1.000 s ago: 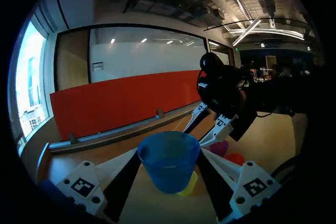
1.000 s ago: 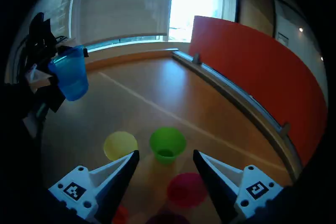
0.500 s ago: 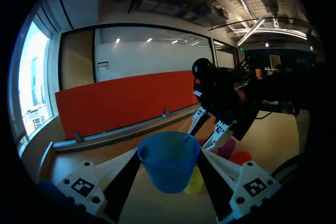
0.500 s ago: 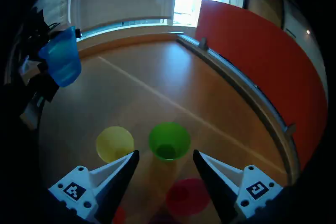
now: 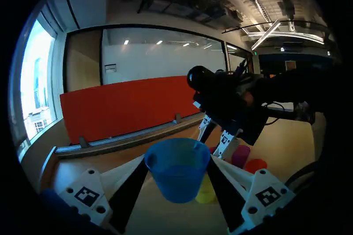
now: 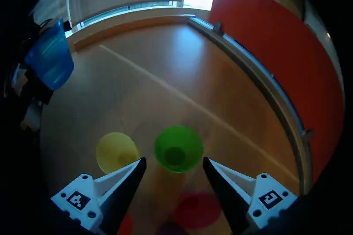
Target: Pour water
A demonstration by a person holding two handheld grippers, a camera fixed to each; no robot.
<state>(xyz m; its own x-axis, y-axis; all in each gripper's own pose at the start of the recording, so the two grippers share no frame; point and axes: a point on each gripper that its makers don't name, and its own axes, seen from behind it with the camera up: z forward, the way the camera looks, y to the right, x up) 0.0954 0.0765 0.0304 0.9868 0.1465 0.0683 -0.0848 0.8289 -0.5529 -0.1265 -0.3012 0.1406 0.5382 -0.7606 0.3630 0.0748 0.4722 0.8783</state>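
Cups are set on the wooden tabletop: a green cup lies just ahead of the right claw, which is spread wide and grips nothing, with a yellow cup and a red cup near it. The blue cup is clamped in the left claw, raised above the tabletop. Against one second ago, the green cup is seen nearer the right claw.

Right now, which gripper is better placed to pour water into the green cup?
Left. The left gripper is shut on the blue cup, which holds water. The right gripper is open and empty, hovering over the green cup, so it has nothing to pour.
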